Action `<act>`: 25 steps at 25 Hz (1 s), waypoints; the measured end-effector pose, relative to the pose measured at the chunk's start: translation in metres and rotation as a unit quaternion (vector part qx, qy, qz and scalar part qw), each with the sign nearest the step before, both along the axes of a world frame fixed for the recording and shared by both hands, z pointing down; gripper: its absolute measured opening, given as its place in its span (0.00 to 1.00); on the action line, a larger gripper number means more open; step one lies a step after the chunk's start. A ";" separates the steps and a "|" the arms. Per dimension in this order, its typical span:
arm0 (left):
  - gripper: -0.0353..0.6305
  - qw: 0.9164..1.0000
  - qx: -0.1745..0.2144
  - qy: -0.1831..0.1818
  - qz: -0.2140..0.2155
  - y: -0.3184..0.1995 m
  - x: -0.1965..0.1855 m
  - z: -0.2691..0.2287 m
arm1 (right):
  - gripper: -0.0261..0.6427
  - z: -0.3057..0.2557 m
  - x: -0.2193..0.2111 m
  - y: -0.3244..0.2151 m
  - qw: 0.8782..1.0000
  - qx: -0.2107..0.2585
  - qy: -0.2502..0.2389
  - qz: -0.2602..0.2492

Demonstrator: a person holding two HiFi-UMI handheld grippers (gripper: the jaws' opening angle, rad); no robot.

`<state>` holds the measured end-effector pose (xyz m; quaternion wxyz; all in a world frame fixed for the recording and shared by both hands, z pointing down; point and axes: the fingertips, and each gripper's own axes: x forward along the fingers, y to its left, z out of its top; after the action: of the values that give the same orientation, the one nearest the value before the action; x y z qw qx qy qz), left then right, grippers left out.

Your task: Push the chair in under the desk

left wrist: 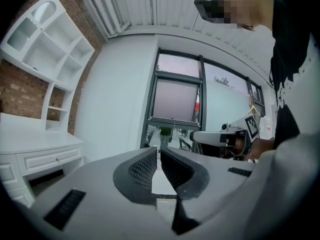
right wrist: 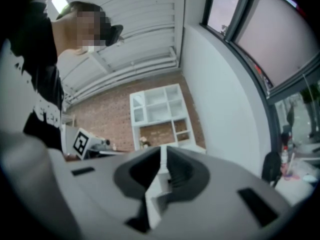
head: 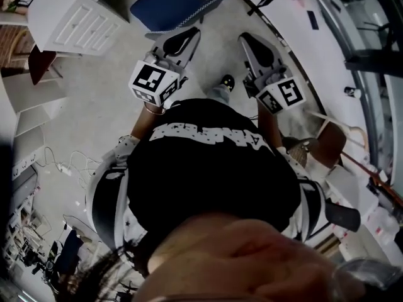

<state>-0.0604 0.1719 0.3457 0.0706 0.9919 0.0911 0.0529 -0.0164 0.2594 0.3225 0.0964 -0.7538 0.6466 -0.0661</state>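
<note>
Blue chair point(head: 170, 5) is noted beside white bench point(head: 75, 17). Left gripper point(head: 181, 41) and right gripper point(head: 255, 48) are held near chair, jaws closed together, nothing gripped.

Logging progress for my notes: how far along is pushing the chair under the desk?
Done: nothing yet; the blue chair sits out from the white desk. In hand: left tongs and right tongs, both shut and empty, point toward it, seemingly not touching. Left: push it under.

Head view steeply down; gripper views level
</note>
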 end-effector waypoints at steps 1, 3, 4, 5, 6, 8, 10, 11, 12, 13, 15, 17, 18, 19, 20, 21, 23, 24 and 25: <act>0.12 1.000 0.002 -0.001 0.001 0.004 0.008 0.000 | 0.09 -0.001 0.008 0.004 1.000 0.001 0.001 0.000; 0.12 1.000 0.006 -0.002 0.003 0.012 0.022 -0.002 | 0.09 -0.002 0.021 0.011 1.000 0.005 -0.001 0.000; 0.12 1.000 0.008 -0.002 0.003 0.016 0.028 -0.003 | 0.09 -0.002 0.026 0.015 1.000 0.006 -0.002 -0.001; 0.12 1.000 0.011 -0.002 0.003 0.020 0.034 -0.004 | 0.09 -0.002 0.032 0.019 1.000 0.007 -0.004 -0.002; 0.12 1.000 0.014 -0.002 0.002 0.024 0.039 -0.005 | 0.09 -0.001 0.039 0.022 1.000 0.007 -0.005 -0.003; 0.12 1.000 0.020 -0.004 -0.002 0.028 0.050 -0.005 | 0.09 -0.001 0.051 0.029 1.000 0.009 -0.006 -0.006; 0.12 1.000 0.023 -0.008 -0.008 0.034 0.061 -0.003 | 0.09 0.001 0.063 0.036 1.000 0.011 -0.007 -0.009; 0.12 1.000 0.025 -0.009 -0.011 0.038 0.067 -0.002 | 0.09 0.003 0.070 0.040 1.000 0.012 -0.007 -0.010; 0.12 0.999 0.027 -0.010 -0.013 0.042 0.073 -0.001 | 0.09 0.005 0.076 0.044 1.000 0.013 -0.007 -0.012; 0.12 0.999 0.030 -0.010 -0.016 0.047 0.078 -0.001 | 0.09 0.006 0.082 0.048 1.000 0.014 -0.007 -0.015; 0.12 0.999 0.033 -0.010 -0.024 0.053 0.085 -0.001 | 0.09 0.008 0.091 0.053 1.000 0.015 -0.006 -0.022; 0.12 0.999 0.035 -0.011 -0.031 0.054 0.091 -0.003 | 0.09 0.006 0.097 0.054 0.999 0.014 -0.003 -0.029; 0.12 0.999 0.036 -0.013 -0.035 0.054 0.092 -0.003 | 0.09 0.005 0.099 0.054 0.999 0.013 -0.002 -0.032; 0.13 0.999 0.036 -0.014 -0.037 0.053 0.093 -0.004 | 0.09 0.005 0.100 0.053 0.999 0.013 -0.002 -0.034; 0.13 0.998 0.036 -0.015 -0.039 0.052 0.094 -0.005 | 0.09 0.004 0.102 0.052 0.999 0.013 -0.002 -0.035; 0.13 0.998 0.036 -0.015 -0.041 0.052 0.095 -0.005 | 0.09 0.005 0.104 0.052 0.999 0.013 -0.002 -0.037; 0.13 0.998 0.038 -0.017 -0.045 0.054 0.100 -0.004 | 0.09 0.008 0.110 0.053 0.999 0.011 -0.004 -0.041; 0.13 0.998 0.038 -0.020 -0.048 0.056 0.103 -0.002 | 0.09 0.010 0.113 0.055 0.999 0.011 -0.006 -0.043; 0.13 0.998 0.038 -0.023 -0.050 0.059 0.105 -0.001 | 0.09 0.012 0.116 0.057 0.999 0.010 -0.007 -0.045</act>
<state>0.0447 0.2305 0.3451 0.0373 0.9958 0.0372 0.0753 0.0999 0.3161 0.3343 0.1056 -0.7222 0.6801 -0.0691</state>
